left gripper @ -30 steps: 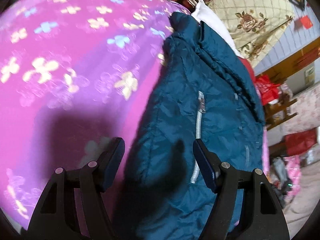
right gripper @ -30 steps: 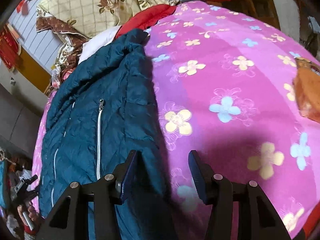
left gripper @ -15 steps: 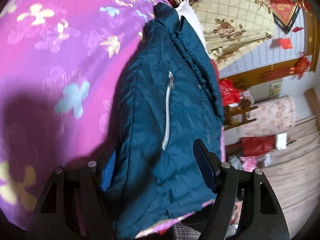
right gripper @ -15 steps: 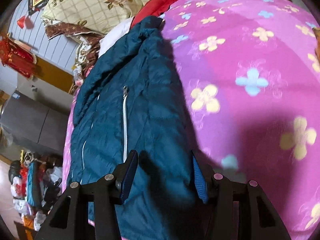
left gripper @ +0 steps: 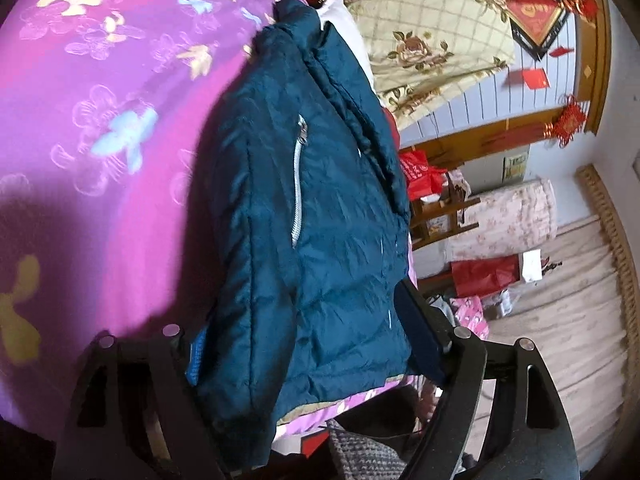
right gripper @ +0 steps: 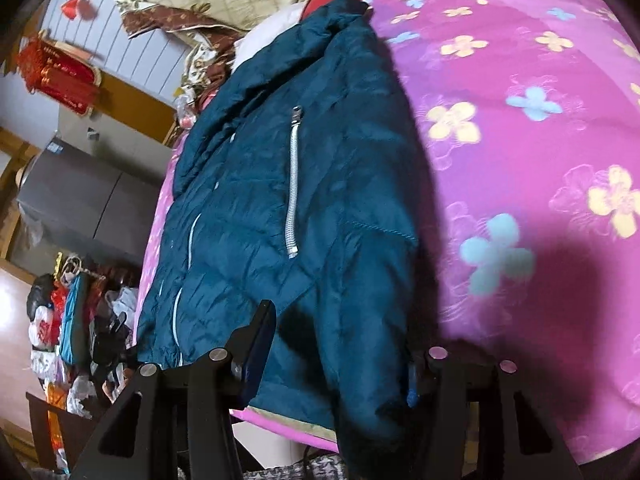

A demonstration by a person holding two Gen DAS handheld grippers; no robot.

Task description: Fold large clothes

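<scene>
A dark teal puffer jacket (left gripper: 320, 208) with silver pocket zips lies along the edge of a bed, on a magenta flowered bedspread (left gripper: 100, 160). My left gripper (left gripper: 304, 320) straddles its hem end. Its jaws are opening, with the padded cloth between them. Its left pad (left gripper: 194, 356) is half hidden behind a fold. In the right wrist view the same jacket (right gripper: 280, 184) fills the middle. My right gripper (right gripper: 340, 332) stands open around the cuff end of a sleeve, whose bulk covers most of the right finger (right gripper: 412, 384).
Pillows and a beige rose-patterned quilt (left gripper: 432, 40) are piled at the head of the bed. Beyond the bed edge stand a grey cabinet (right gripper: 80, 200), red bags (left gripper: 484, 276), a wooden rack (left gripper: 440, 216) and floor clutter (right gripper: 72, 320). The bedspread (right gripper: 520, 160) stretches wide beside the jacket.
Both grippers have slid from the bare bedspread onto the jacket, so its hem now lies between their fingers. The left jaws have spread wider. The views have swung toward the bed edge.
</scene>
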